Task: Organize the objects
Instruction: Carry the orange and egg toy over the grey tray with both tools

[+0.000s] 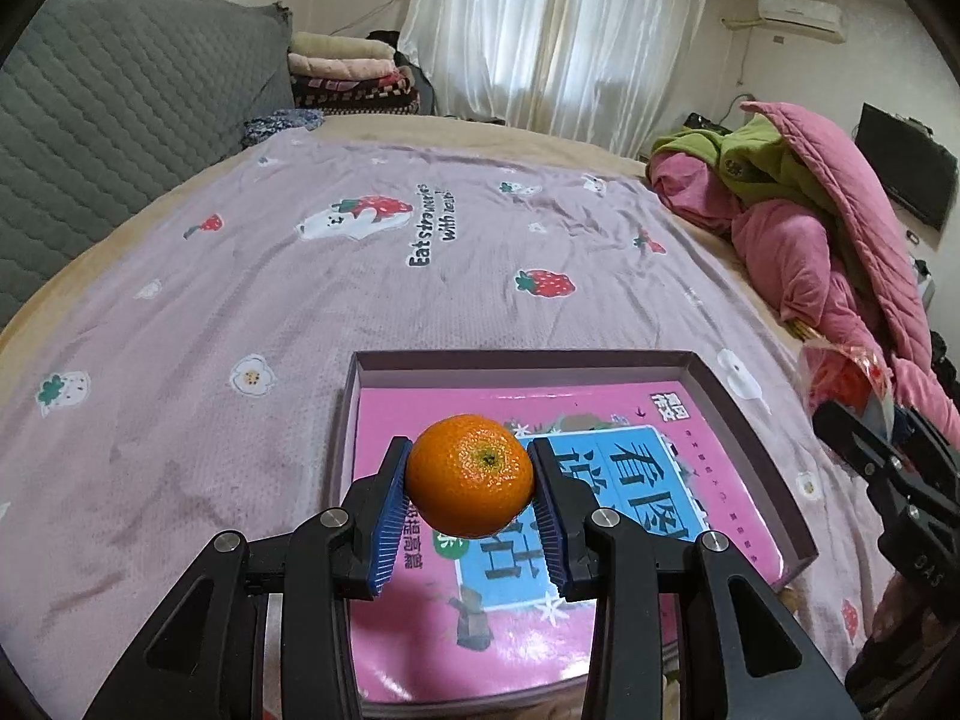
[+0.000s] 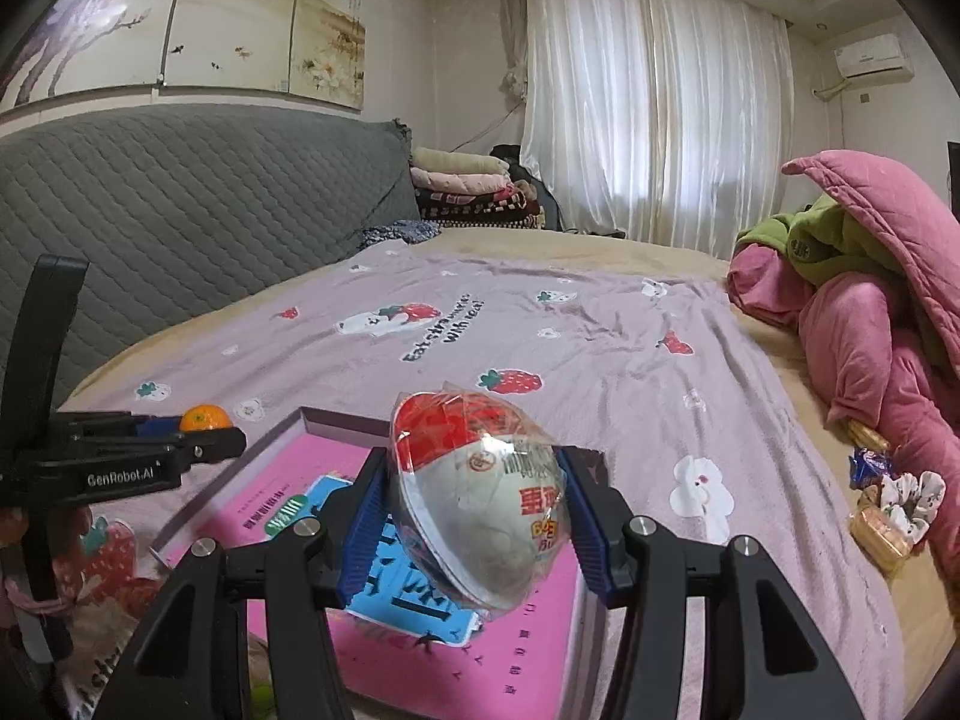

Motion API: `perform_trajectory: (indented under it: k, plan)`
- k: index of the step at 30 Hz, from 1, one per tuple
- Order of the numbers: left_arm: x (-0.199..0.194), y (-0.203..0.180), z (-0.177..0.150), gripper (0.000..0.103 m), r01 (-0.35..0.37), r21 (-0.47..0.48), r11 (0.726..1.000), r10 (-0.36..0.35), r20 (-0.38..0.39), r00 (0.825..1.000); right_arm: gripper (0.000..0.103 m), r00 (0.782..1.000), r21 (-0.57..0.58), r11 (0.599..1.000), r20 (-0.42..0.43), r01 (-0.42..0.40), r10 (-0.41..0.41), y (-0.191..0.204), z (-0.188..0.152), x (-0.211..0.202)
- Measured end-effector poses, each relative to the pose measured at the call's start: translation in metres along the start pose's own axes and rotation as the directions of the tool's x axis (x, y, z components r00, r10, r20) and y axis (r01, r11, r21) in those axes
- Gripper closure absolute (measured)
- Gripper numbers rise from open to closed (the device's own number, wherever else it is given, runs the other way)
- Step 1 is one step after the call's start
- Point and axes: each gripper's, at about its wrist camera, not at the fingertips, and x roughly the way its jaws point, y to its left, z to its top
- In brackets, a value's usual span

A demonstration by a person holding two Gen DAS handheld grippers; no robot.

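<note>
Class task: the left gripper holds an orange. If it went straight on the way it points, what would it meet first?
Probably the pink book inside the shallow box, since the left gripper with its orange tilts down over it; depth is uncertain.

Between the ribbed blue rubbery pads of the matt black plastic left gripper (image 1: 470, 483) sits a round orange fruit (image 1: 470, 474) with glossy, dimpled peel. Between the right gripper (image 2: 474, 510) jaws is a bulging packet in shiny, crinkled clear plastic film (image 2: 477, 501). Below both jaws lies a shallow purple cardboard box (image 1: 747, 414), matt-walled, lined with smooth pink printed paper, on a soft, finely textured lilac cloth blanket (image 1: 240, 276).
</note>
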Motion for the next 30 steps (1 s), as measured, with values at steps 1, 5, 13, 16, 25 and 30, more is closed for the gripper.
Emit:
perform_trajectory:
  k: [1, 5, 13, 16, 25, 30]
  plan:
    - [0.004, 0.000, -0.001, 0.064, -0.002, 0.002, 1.000, 0.002, -0.005, 1.000, 0.048, 1.000, 0.005, 1.000, -0.014, 0.001, -0.001, -0.002, -0.002, 0.003]
    - [0.018, -0.001, -0.006, 0.063, -0.007, 0.007, 1.000, 0.007, -0.037, 0.999, 0.048, 0.998, 0.024, 1.000, -0.062, -0.004, 0.006, -0.008, -0.011, 0.014]
    - [0.029, 0.004, -0.010, 0.063, -0.021, 0.002, 1.000, 0.021, -0.056, 0.998, 0.048, 0.991, 0.019, 1.000, -0.130, -0.009, 0.012, -0.006, -0.026, 0.034]
    - [0.032, 0.005, -0.010, 0.063, -0.022, 0.004, 1.000, 0.023, -0.067, 0.998, 0.048, 0.988, 0.012, 1.000, -0.155, -0.011, 0.012, -0.003, -0.032, 0.042]
    - [0.046, 0.011, -0.016, 0.063, -0.029, -0.011, 1.000, 0.028, -0.126, 0.992, 0.048, 0.978, 0.018, 1.000, -0.209, -0.014, 0.017, -0.003, -0.041, 0.052]
    - [0.050, 0.013, -0.018, 0.063, -0.032, -0.012, 0.999, 0.030, -0.137, 0.990, 0.048, 0.971, 0.021, 1.000, -0.239, -0.006, 0.010, -0.004, -0.045, 0.058]
